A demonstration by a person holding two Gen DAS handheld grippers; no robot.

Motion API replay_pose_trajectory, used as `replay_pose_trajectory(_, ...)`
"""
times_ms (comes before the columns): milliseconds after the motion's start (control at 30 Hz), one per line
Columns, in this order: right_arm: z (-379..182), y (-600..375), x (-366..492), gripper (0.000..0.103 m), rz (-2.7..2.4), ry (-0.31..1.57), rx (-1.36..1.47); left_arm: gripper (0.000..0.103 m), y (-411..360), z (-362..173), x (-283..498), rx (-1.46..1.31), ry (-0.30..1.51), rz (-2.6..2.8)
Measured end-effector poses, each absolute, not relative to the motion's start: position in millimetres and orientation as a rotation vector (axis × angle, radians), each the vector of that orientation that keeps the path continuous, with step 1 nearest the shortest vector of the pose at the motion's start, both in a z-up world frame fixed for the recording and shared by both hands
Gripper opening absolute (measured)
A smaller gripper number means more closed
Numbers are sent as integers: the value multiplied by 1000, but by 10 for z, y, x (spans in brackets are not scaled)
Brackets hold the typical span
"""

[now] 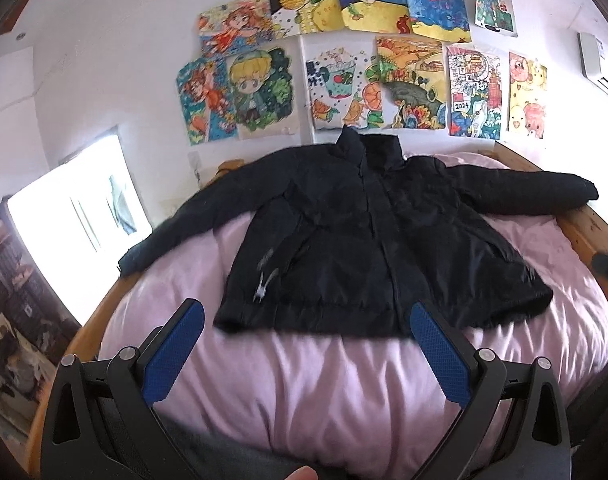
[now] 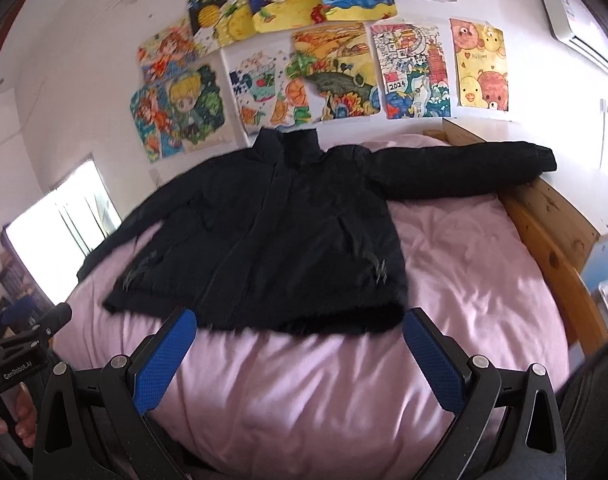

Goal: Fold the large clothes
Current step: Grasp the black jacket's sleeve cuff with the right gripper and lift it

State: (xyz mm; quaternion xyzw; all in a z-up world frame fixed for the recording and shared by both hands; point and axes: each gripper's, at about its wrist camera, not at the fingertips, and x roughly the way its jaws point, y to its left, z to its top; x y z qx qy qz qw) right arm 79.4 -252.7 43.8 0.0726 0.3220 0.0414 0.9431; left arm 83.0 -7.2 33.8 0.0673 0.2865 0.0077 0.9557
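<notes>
A black padded jacket lies flat, front up, on the pink bed sheet, collar toward the wall and both sleeves spread out sideways. It also shows in the right wrist view. My left gripper is open and empty, hovering just short of the jacket's hem. My right gripper is open and empty, also just short of the hem. The left gripper's body shows at the left edge of the right wrist view, held by a hand.
The bed has a wooden frame along the right side and a wooden rail on the left. Children's drawings cover the white wall behind. A bright window is at the left. An air conditioner hangs top right.
</notes>
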Motion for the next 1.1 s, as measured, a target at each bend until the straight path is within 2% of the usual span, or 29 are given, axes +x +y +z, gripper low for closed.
replay_pose_trajectory(333, 946, -3808, 1552, 103, -95, 625, 221, 101, -494, 498, 1984, 122, 635, -90)
replay_pose_trajectory(633, 818, -5140, 2286, 103, -381, 652, 278, 101, -995, 237, 3252, 24, 710, -195)
replay_pose_trajectory(667, 780, -5277, 2347, 101, -403, 666, 304, 101, -1066, 185, 3367, 18, 724, -205)
replay_pose_trajectory(833, 581, -5873, 2739, 77, -468, 695, 397, 101, -1351, -35, 3718, 29, 746, -253)
replay_pose_trajectory(1100, 154, -6332, 3022, 61, -527, 697, 535, 101, -1639, -302, 3932, 97, 749, -324)
